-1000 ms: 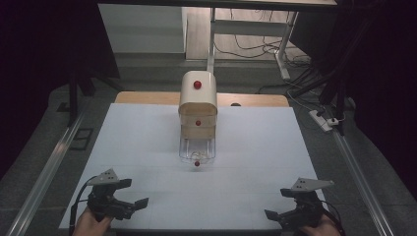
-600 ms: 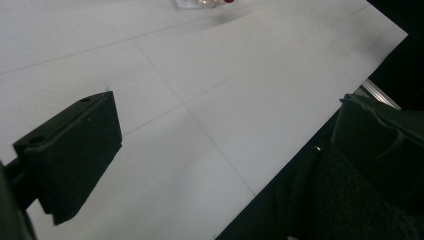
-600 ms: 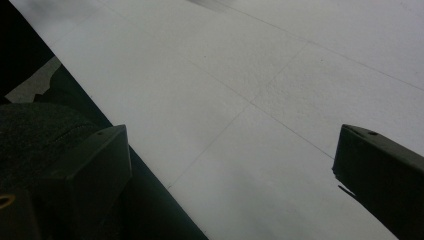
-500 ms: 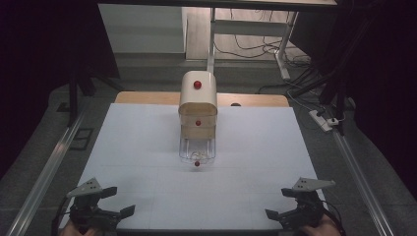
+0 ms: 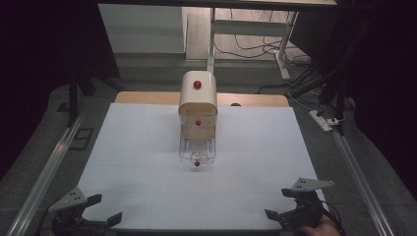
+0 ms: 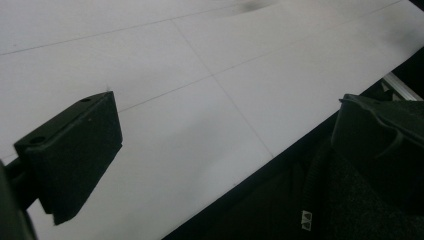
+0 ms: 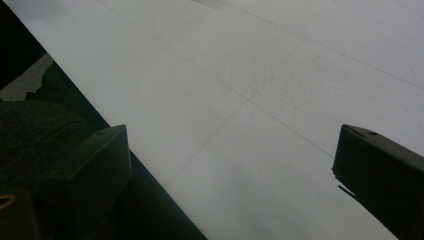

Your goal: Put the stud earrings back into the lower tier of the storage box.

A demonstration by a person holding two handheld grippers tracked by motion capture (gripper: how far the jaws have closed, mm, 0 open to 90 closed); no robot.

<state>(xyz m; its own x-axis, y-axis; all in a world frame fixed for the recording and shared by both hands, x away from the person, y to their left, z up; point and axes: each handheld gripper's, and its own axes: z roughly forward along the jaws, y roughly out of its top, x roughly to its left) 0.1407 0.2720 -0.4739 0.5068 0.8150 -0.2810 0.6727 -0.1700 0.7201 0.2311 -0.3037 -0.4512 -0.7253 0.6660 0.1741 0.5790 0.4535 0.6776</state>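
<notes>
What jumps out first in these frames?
The small wooden cabinet with red knobs, standing alone at the middle of the white table, toward its far edge; its clear bottom drawer is pulled out toward the person. Then the two grippers at the near edge, left gripper and right gripper, both with jaws open and holding nothing.
</notes>
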